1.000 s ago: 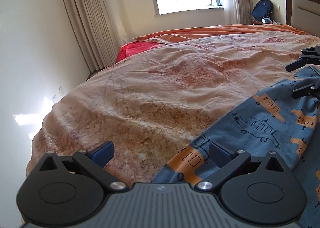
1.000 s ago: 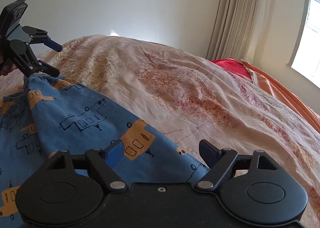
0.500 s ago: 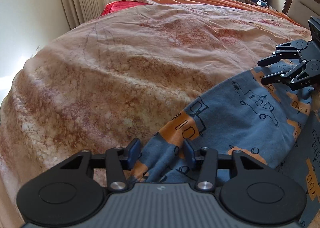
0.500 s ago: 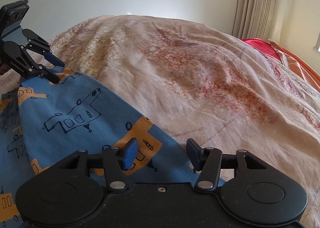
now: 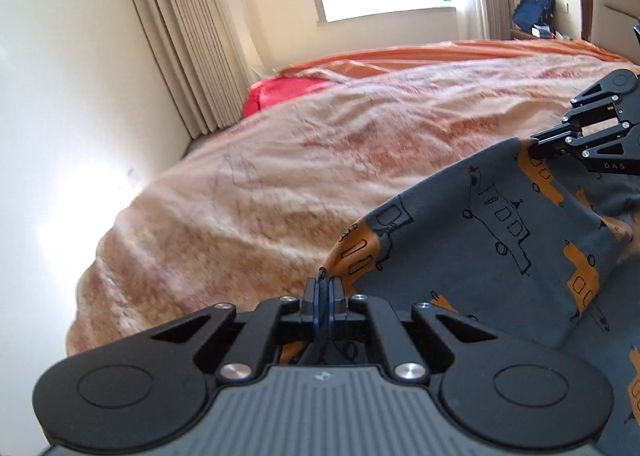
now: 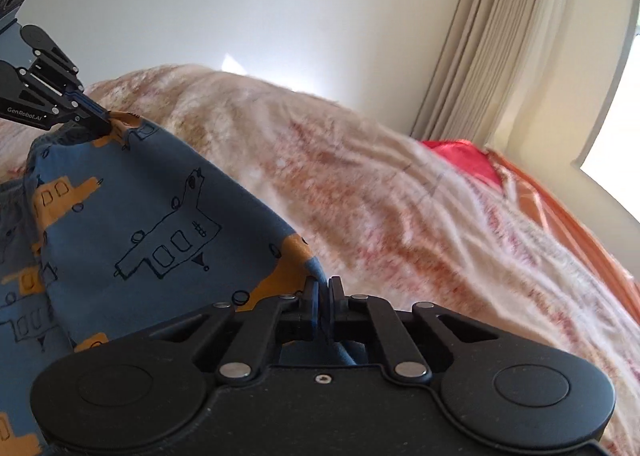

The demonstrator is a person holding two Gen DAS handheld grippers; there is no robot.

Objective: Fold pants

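"DAS" in small pale letters on the black linkage body of the right gripper (image 5: 534, 148), right edge of the left wrist view; further letters cut off by the frame edge. "GenRobot.AI" in white on the black linkage body of the left gripper (image 6: 105, 123), left edge of the right wrist view. Faint embossed logo mark at top centre of the ribbed grey housing (image 5: 320, 412), lower middle of the left wrist view, not legible. Nothing else readable.
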